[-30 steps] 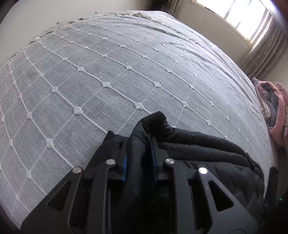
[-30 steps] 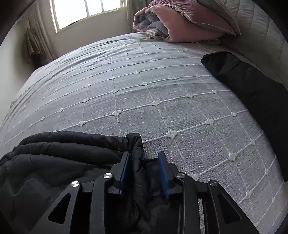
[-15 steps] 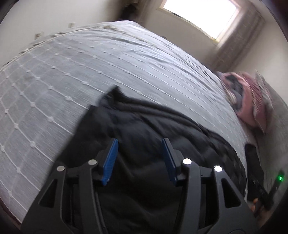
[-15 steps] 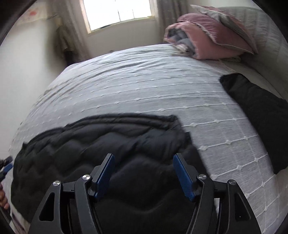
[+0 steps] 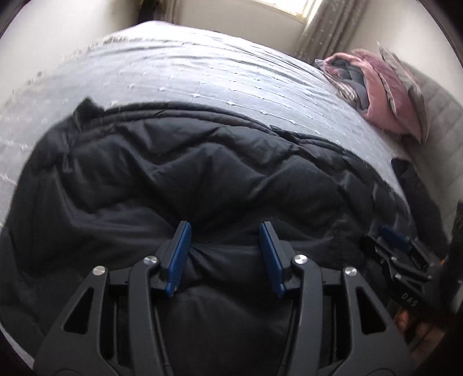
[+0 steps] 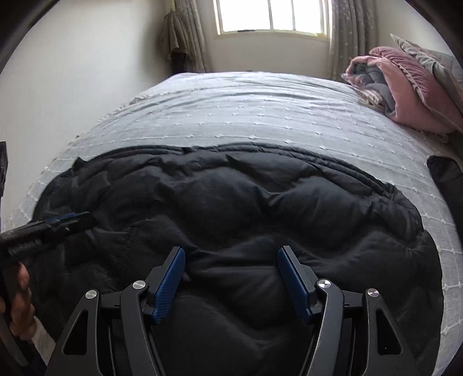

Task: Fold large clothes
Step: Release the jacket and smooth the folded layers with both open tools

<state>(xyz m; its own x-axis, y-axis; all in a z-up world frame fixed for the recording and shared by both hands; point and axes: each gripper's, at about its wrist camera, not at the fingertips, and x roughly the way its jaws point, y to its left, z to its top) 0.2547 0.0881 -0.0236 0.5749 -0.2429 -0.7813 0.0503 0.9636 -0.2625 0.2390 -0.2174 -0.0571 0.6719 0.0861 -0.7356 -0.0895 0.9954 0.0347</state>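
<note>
In the left wrist view the left tool (image 5: 225,254) sits lowest and nearest, its two blue pads spread wide and released, with nothing between them but the black coat (image 5: 202,179) lying beneath. A little puckered fold of the coat lies just beside the inner face of the left pad. To the right in the same view the right tool (image 5: 396,248) shows at the coat's near right edge, seen from the side. In the right wrist view the right tool (image 6: 231,277) is likewise spread apart and released, pads clear of the fabric between them, the coat (image 6: 231,208) filling the space below and ahead. At the left edge of that view the left tool (image 6: 66,221) reaches in over the coat's left part, with the person's hand (image 6: 17,303) gripping its handle lower down. The coat is a dark quilted piece lying broad and fairly flat across the near side of the bed (image 6: 260,115), its far hem running in a curved line from left to right. Beyond it the grey checked bedspread lies bare to the far edge. A second dark garment (image 6: 445,173) lies at the right side of the bed, apart from the coat. Farther right, a pink quilt (image 6: 405,86) is bundled against a grey pillow (image 6: 434,63). A window (image 6: 272,17) with curtains stands in the far wall.
</note>
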